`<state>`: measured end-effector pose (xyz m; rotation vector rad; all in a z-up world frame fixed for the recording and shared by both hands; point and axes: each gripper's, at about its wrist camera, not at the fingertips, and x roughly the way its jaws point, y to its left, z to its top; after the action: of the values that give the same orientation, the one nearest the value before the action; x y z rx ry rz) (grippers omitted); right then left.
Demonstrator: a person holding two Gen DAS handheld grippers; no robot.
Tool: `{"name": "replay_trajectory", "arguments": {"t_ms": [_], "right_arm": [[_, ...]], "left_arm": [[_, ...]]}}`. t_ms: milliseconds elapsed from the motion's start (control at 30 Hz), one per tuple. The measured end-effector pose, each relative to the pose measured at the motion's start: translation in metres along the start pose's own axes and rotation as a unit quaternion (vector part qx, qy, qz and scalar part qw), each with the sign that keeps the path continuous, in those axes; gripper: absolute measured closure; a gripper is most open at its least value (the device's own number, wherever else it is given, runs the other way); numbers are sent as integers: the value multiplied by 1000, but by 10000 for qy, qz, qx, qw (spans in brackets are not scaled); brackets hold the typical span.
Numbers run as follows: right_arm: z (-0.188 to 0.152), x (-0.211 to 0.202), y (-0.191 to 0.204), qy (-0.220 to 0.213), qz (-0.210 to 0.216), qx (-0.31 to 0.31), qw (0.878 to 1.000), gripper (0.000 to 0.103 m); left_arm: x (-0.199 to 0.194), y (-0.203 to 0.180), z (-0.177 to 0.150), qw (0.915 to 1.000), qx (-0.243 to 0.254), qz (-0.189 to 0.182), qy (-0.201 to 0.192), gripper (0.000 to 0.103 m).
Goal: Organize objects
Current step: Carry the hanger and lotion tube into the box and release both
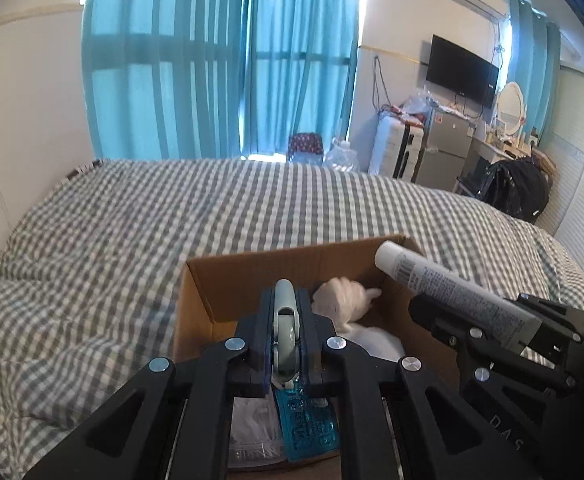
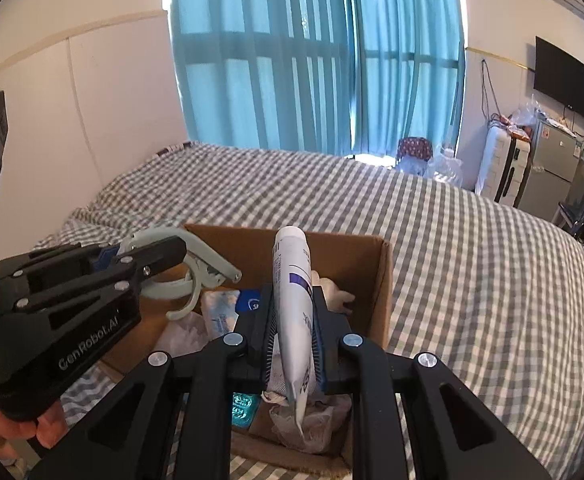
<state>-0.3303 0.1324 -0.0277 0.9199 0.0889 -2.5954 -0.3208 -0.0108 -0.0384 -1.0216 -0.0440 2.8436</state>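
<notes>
An open cardboard box (image 1: 252, 276) sits on the checked bed; it also shows in the right wrist view (image 2: 379, 280). My left gripper (image 1: 286, 300) is shut on a pale grey-green clip-like tool (image 1: 286, 328), held over the box; the tool shows curved and hooked in the right wrist view (image 2: 196, 268). My right gripper (image 2: 292, 300) is shut on a white squeeze tube (image 2: 292, 280), cap pointing forward over the box; the tube also shows in the left wrist view (image 1: 443, 288). Inside the box lie a white plush toy (image 1: 343, 296), a teal blister pack (image 1: 307, 428) and packets.
The grey-and-white checked bed (image 1: 172, 220) spreads around the box. Teal curtains (image 1: 220, 60) hang behind it. At the right stand a white suitcase (image 1: 395, 148), a small fridge (image 1: 447, 148), a wall TV (image 1: 461, 70) and a chair with dark clothes (image 1: 515, 188).
</notes>
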Motion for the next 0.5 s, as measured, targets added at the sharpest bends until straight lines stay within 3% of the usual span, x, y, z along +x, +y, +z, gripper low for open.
{"name": "replay_trajectory", "arguments": {"t_ms": [300, 433, 500], "right_arm": [[-4, 14, 0, 81, 50, 64, 9999, 86], [-2, 6, 2, -3, -8, 122, 9999, 67], [0, -2, 0, -58, -22, 160, 9999, 65]], "left_arm": [[11, 2, -8, 9997, -10, -83, 237, 93], [1, -3, -5, 9998, 42, 10, 193, 88], [-7, -3, -4, 9998, 56, 71, 193, 81]]}}
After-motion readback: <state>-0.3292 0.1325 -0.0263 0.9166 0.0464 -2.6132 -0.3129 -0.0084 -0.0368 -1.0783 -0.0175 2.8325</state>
